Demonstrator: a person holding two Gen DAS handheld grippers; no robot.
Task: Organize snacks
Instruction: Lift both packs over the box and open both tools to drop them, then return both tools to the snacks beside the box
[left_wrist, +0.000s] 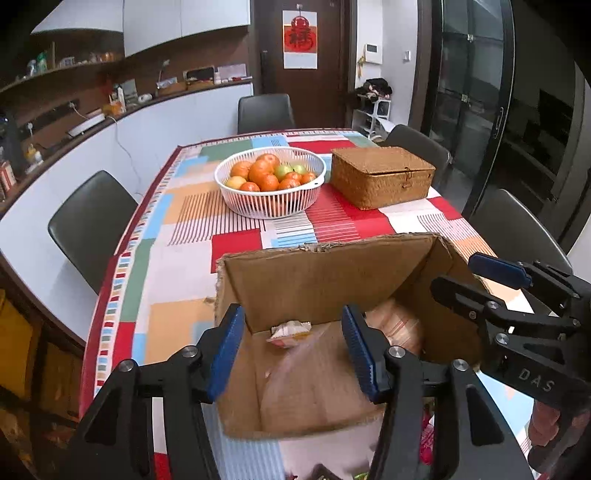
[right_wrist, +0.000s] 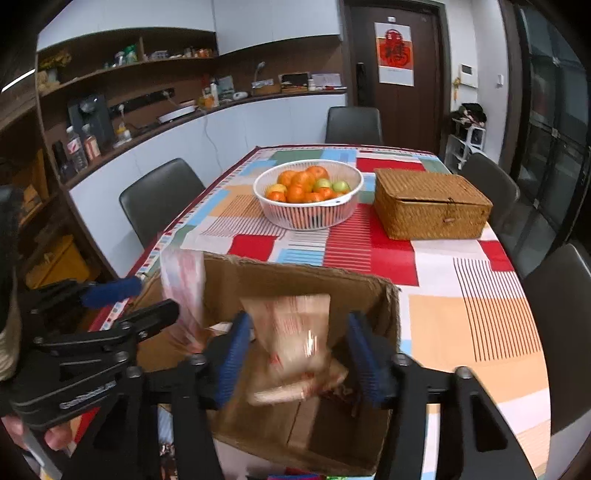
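You hold both grippers, left and right, jaws apart, over the brown cardboard box; white slatted fruit basket at 12 o'clock.

An open brown cardboard box with ragged top edges stands upright. Inside it, a blurred translucent snack bag with red print sits tilted near the middle, a small white and orange packet lies against the box's far wall, and a pinkish striped packet rests in its right corner.
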